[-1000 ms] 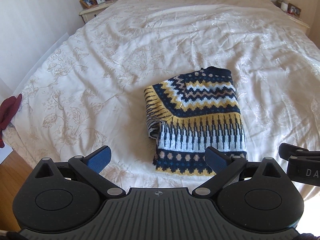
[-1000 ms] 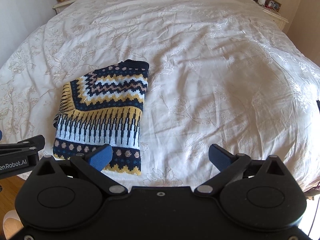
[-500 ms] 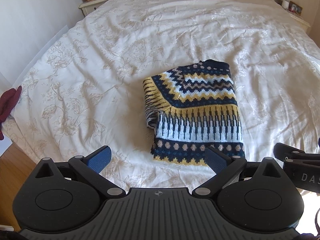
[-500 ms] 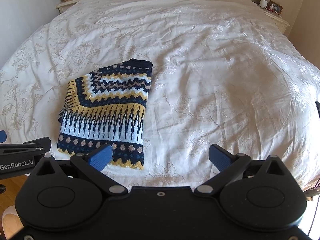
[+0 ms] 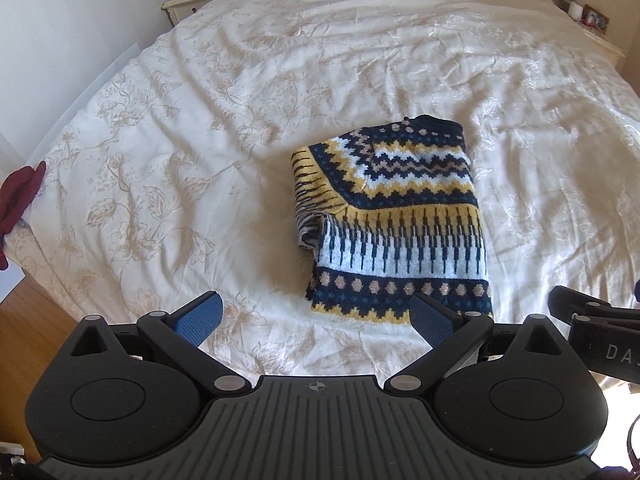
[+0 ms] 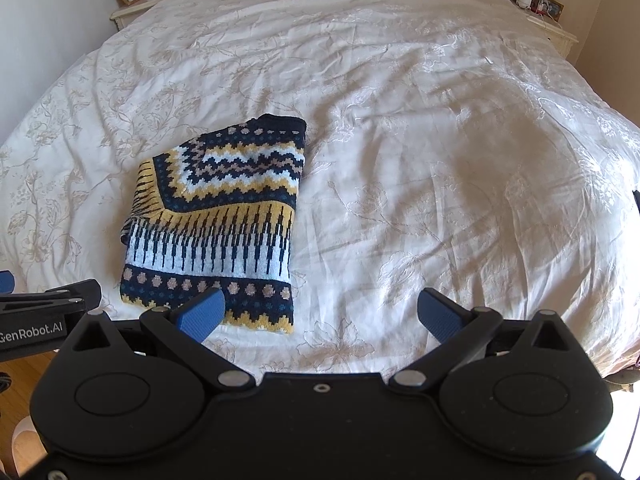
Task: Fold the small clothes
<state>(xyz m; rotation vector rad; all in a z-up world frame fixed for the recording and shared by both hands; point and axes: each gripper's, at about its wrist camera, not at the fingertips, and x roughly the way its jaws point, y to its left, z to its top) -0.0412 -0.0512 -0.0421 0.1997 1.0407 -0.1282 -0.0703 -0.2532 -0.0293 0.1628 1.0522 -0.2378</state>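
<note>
The left tool (image 5: 316, 316) hovers spread wide (empty) before a folded sweater (image 5: 394, 218) on the bedspread (image 5: 200, 140).

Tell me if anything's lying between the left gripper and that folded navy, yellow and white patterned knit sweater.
Nothing visible: only bare floral bedspread separates the open left gripper from the folded sweater.

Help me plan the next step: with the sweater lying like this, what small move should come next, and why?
Probably tuck the loose flap sticking out of the sweater's left edge with the left gripper. The sweater already lies folded on the bed, both grippers are open and empty, and the right gripper sits farther off.
</note>
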